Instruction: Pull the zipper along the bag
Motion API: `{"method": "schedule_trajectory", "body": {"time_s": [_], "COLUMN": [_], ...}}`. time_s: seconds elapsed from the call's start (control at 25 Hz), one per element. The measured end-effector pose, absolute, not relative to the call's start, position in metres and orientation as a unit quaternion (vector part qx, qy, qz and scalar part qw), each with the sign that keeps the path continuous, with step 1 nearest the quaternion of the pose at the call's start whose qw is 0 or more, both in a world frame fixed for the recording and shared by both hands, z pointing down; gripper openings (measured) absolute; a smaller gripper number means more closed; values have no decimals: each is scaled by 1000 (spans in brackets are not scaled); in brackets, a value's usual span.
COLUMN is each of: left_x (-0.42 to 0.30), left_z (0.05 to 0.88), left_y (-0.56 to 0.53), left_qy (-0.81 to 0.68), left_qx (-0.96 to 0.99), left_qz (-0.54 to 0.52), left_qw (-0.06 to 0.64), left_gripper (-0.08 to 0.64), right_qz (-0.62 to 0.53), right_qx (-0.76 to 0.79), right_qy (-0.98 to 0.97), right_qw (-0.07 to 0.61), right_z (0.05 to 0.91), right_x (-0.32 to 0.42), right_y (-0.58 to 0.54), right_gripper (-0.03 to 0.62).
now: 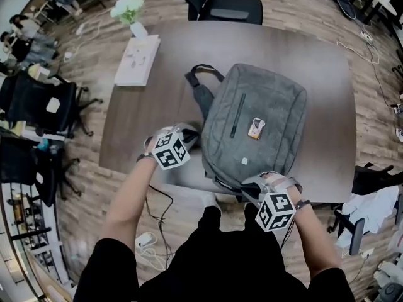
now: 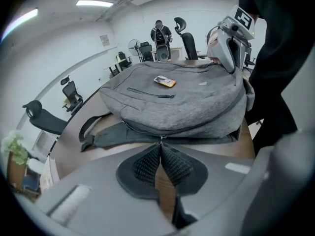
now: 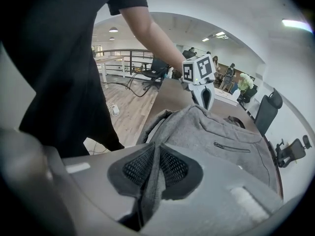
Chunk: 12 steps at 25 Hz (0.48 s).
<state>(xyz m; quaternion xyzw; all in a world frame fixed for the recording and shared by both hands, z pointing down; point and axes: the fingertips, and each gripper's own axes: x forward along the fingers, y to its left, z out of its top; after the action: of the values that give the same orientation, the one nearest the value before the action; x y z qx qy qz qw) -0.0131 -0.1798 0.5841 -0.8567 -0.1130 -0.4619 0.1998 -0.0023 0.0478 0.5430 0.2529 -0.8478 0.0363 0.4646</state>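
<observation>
A grey backpack [image 1: 258, 118] lies flat on the brown table [image 1: 302, 49]. At its near-left side, my left gripper [image 1: 192, 133] is shut on the small metal zipper pull [image 2: 161, 139], which sits right at the pad tips where the zipper line runs along the bag's [image 2: 182, 102] edge. My right gripper [image 1: 249, 186] is at the bag's near edge. In the right gripper view its jaws [image 3: 155, 149] are shut on a fold of the grey bag fabric [image 3: 150, 181]. Each gripper view shows the other gripper across the bag.
A black shoulder strap [image 1: 201, 83] trails off the bag's far-left corner. A small orange card [image 1: 255, 128] lies on the bag's top. A white book [image 1: 137, 60] and a flower vase [image 1: 129, 11] stand at the far left; an office chair [image 1: 230, 5] is behind the table.
</observation>
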Motion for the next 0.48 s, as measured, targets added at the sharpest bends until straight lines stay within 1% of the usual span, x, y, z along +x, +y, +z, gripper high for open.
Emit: {"method": "schedule_trajectory", "body": {"time_s": [0.2,0.48], "left_x": [7,54], "left_z": [590,593], "left_y": [-205,-230], "left_qy": [-184,-195], "left_qx": [-859,-847], "left_qz": [-439,-441], "left_qw": [187,222], "left_gripper": [38,40], "right_qz": [51,39], "right_qx": [220,189], "right_qy": [-859,-859], "right_qw": [460,474], "right_z": [545,549], "right_x": [0,7], "right_y": [47,51], "right_gripper": [35,38]}}
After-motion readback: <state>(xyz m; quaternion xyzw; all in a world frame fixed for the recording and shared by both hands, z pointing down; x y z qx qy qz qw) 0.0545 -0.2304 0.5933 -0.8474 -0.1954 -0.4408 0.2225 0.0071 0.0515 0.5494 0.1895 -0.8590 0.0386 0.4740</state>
